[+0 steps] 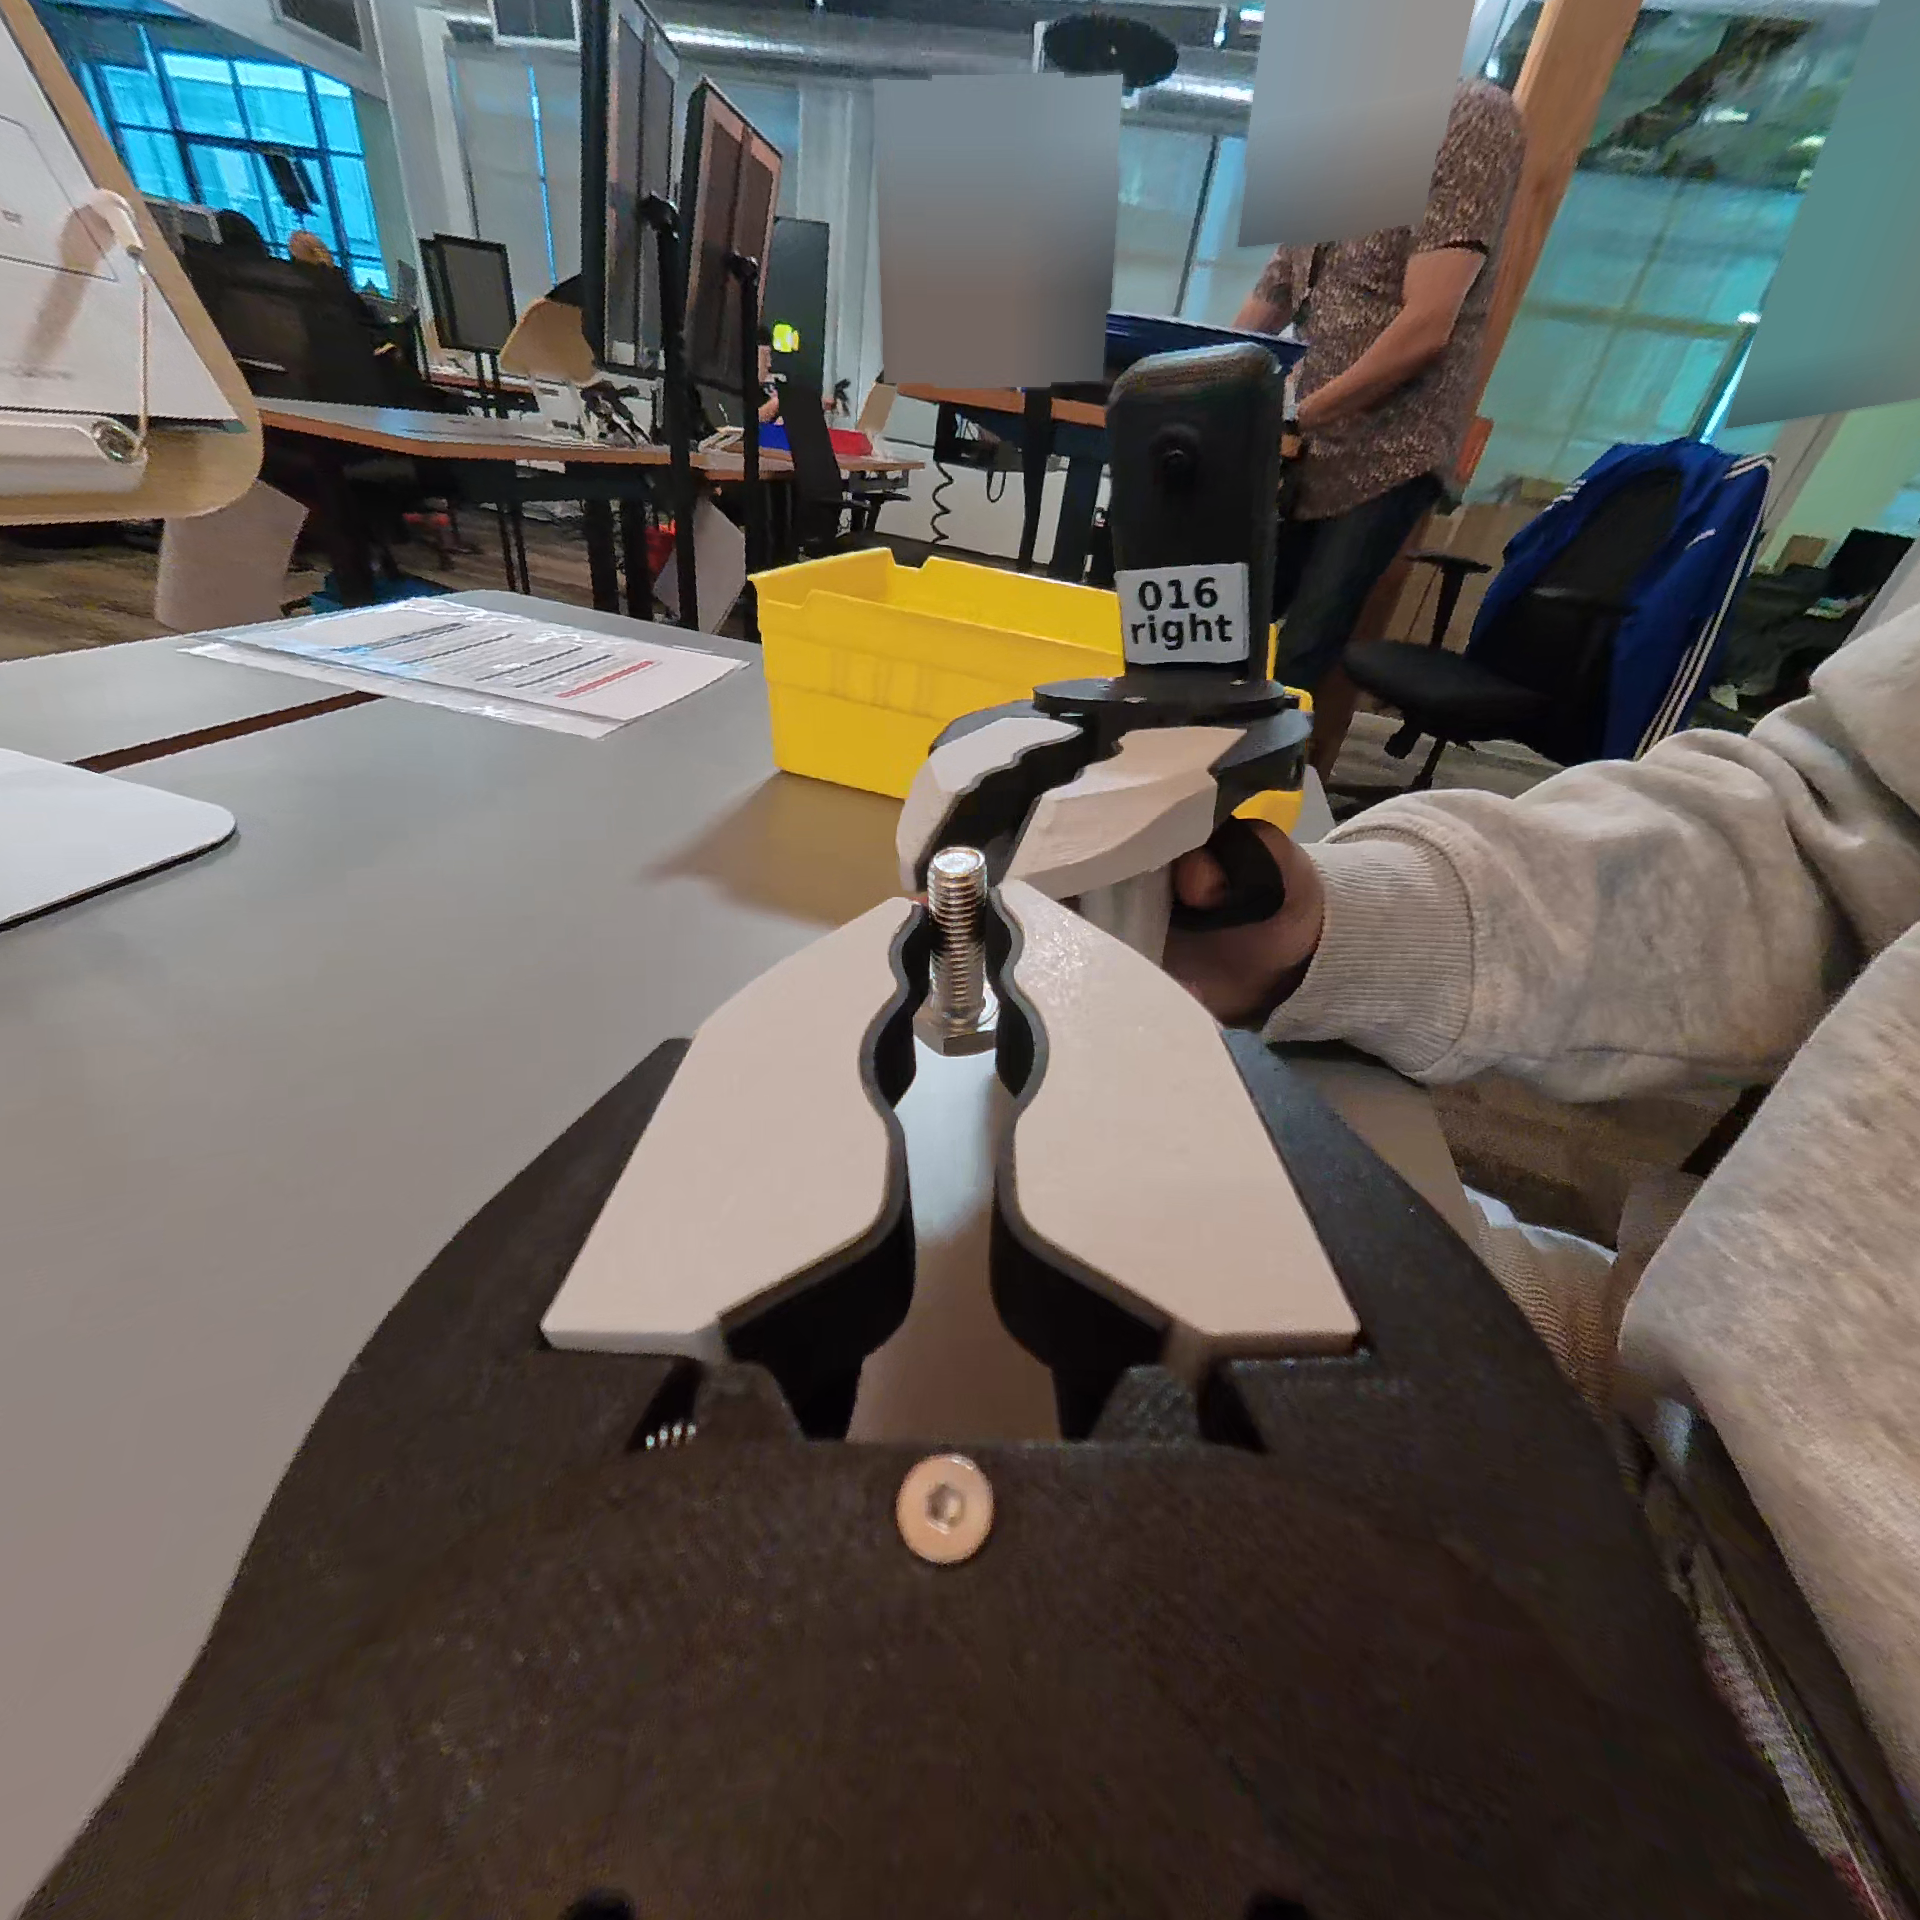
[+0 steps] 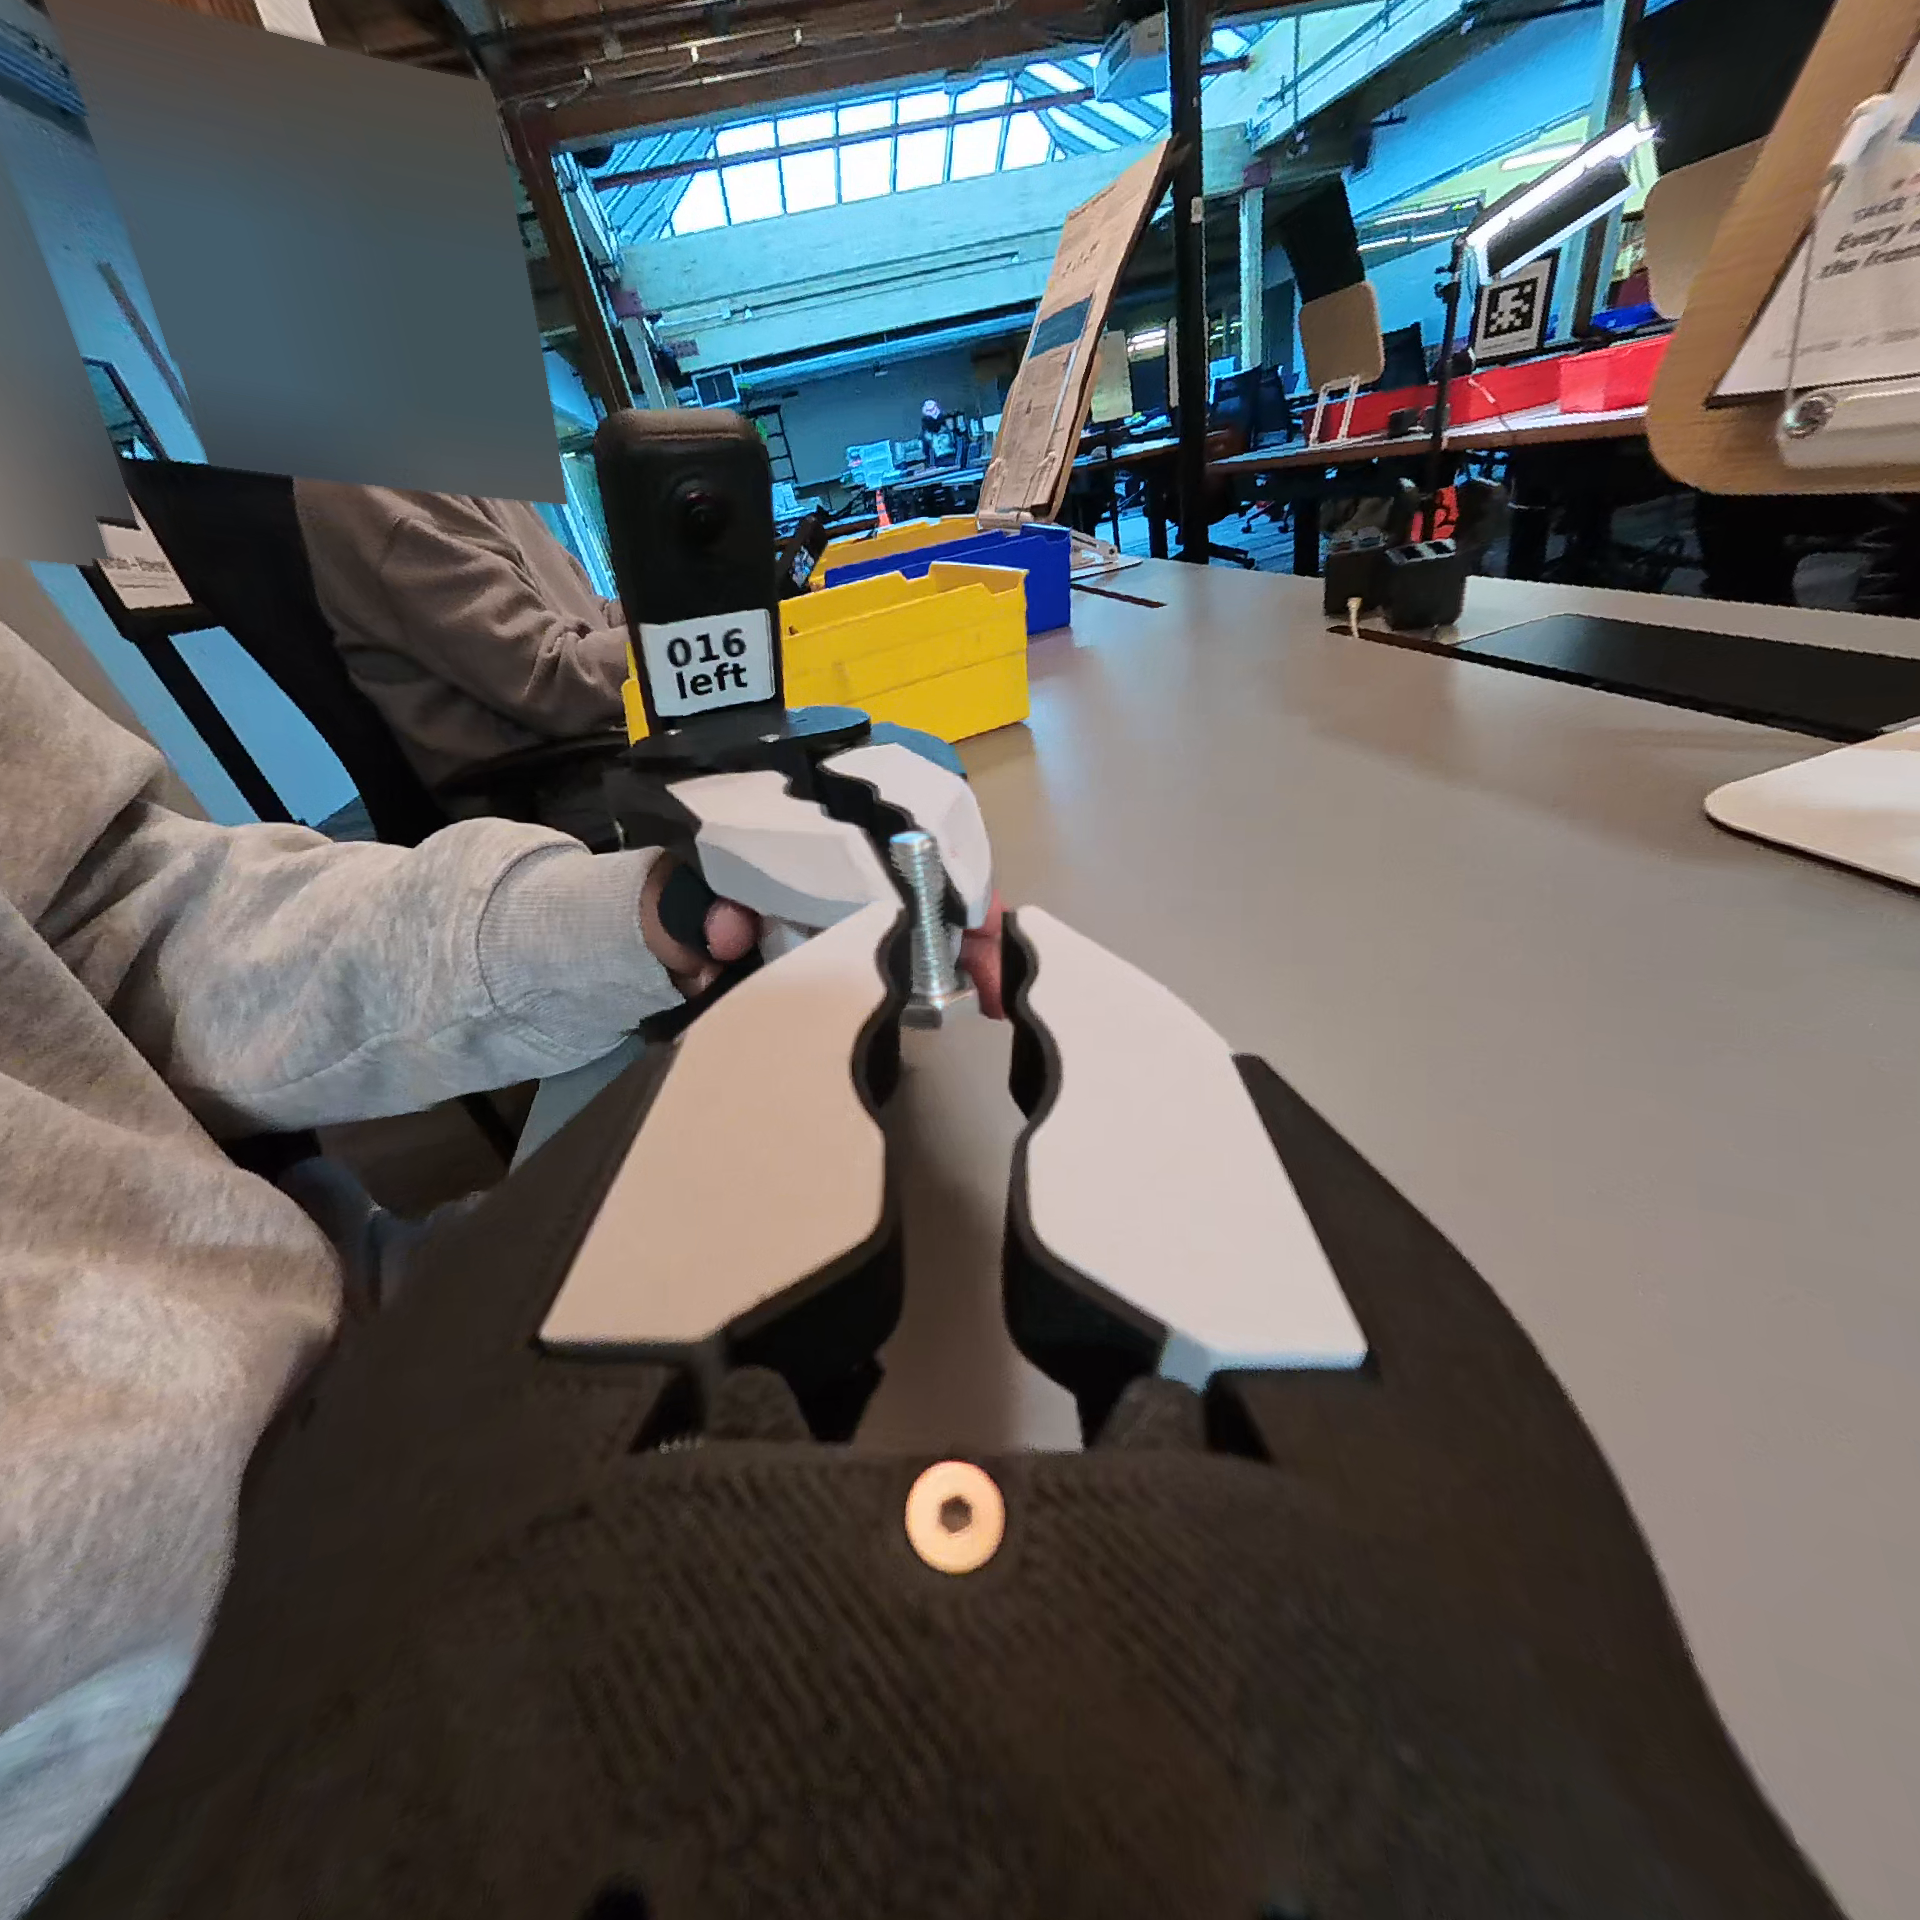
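Observation:
A silver hex bolt (image 1: 958, 956) stands upright, head down, on the grey table (image 1: 416, 935). My left gripper (image 1: 961, 914) has its white fingers closed about the bolt's shank at the tips. My right gripper (image 1: 966, 868) comes in from the far side, held by a hand in a grey sleeve, with its tips at the bolt's threaded top. In the right wrist view the bolt (image 2: 925, 935) stands between the right gripper's (image 2: 954, 925) tips, against the left finger, with a gap on the right side. The left gripper (image 2: 935, 883) reaches the bolt from behind.
A yellow bin (image 1: 883, 665) stands at the table's far edge, with a blue bin (image 2: 1029, 571) behind it. A laminated sheet (image 1: 488, 665) and a white pad (image 1: 94, 831) lie to the left. A black mat (image 2: 1683, 665) lies farther off. People and office chairs are around the table. Both grippers' tips are close together, under 4 cm apart.

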{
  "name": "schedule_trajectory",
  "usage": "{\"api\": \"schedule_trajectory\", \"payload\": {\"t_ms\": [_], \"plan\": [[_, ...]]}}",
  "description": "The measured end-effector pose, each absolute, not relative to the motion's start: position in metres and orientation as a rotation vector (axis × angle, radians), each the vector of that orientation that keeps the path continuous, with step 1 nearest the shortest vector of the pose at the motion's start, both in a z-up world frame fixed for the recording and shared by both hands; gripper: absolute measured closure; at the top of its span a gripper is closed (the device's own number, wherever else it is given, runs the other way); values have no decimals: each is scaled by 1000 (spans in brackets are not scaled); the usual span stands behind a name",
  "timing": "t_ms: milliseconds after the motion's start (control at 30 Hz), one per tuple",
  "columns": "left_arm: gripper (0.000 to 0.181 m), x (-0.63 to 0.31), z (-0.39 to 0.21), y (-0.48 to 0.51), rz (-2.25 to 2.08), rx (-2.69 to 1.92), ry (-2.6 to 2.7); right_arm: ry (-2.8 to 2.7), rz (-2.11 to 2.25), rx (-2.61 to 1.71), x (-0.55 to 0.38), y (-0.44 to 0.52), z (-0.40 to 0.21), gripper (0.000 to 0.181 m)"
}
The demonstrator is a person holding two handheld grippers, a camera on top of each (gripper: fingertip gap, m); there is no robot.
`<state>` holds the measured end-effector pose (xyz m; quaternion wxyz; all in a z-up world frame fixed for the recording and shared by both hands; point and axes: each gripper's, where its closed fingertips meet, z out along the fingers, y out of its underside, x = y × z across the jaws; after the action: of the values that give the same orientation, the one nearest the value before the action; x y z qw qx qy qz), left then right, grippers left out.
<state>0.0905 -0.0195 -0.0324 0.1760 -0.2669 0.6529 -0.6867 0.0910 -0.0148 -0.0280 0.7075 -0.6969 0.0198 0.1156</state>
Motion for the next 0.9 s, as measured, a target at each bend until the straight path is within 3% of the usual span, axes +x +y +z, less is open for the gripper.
{"api": "schedule_trajectory", "payload": {"t_ms": [900], "plan": [[171,86,-42,-29,-1860,-713,1966,5,304,-1529,79,-12,-25,172]]}}
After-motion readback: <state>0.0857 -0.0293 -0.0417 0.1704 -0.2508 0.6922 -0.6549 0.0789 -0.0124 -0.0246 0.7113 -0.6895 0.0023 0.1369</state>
